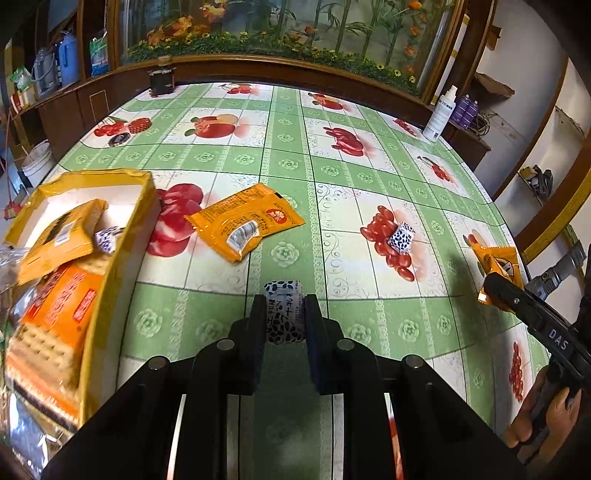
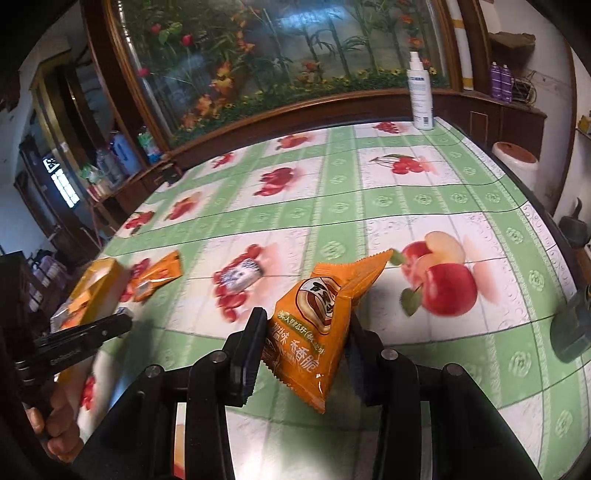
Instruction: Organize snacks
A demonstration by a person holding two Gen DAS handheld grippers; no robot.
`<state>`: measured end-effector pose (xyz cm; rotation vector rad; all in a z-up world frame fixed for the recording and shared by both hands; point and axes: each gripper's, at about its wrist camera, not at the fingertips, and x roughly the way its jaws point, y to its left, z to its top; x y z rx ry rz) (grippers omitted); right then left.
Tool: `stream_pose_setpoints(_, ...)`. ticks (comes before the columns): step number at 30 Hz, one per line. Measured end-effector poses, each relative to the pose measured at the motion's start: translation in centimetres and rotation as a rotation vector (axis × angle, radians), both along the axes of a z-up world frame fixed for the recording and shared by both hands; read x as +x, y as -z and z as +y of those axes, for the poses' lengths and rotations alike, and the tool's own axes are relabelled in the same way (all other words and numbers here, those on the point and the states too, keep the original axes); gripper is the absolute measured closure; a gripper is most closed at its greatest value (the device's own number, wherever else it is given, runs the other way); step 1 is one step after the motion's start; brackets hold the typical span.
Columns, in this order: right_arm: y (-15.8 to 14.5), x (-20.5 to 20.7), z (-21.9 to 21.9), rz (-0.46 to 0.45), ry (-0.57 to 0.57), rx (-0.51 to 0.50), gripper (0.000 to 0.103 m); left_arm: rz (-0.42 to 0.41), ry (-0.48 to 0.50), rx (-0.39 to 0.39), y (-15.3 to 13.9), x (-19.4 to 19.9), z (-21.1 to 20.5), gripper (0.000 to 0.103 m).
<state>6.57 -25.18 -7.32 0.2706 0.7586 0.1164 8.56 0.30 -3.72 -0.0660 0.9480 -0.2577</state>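
Left gripper (image 1: pixel 284 314): black jaws clamped on a small spotted candy (image 1: pixel 283 310), a crinkled white wrapper with dark blotches and printed characters, held clear of the surface (image 1: pixel 288 162). Right gripper (image 2: pixel 304 332): jaws pressed on both sides of an orange snack packet (image 2: pixel 314 332), glossy film, serrated top edge, pillow shape, tilted with its upper corner leaning right; the packet hangs above the surface. A hand (image 2: pixel 55 432) grips the left tool's handle at lower left of the right wrist view; another hand (image 1: pixel 543 417) holds the right tool at lower right of the left wrist view. Surface cover is smooth green-and-white checked vinyl printed with red fruit. To the left stands a yellow box (image 1: pixel 122 258), open-topped cardboard with a white inner wall; inside lie a yellow foil packet (image 1: pixel 59 236), one spotted candy, orange-labelled cracker packs (image 1: pixel 55 317) with dimpled square biscuits showing, and clear crinkled film at the near end. Just right of the box, lying flat, a yellow sachet (image 1: pixel 243 221) with a torn silvery patch. Further right, a second spotted candy (image 1: pixel 400 236), cube-like, rests on a printed cluster of red berries. At the far right edge stands a white spray bottle (image 1: pixel 441 114), upright. Beyond, a wooden-framed glass panel (image 1: pixel 288 29) with painted bamboo and flowers.
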Motion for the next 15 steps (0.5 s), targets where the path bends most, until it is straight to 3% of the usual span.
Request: stream_pose_setpoints(15, -2.1, -4.4, 6.6, -0.051, -0.166, 0.081, 0.061, -0.131, -0.057, 0.127, -3.3, -5.4, 1.5, 0.086)
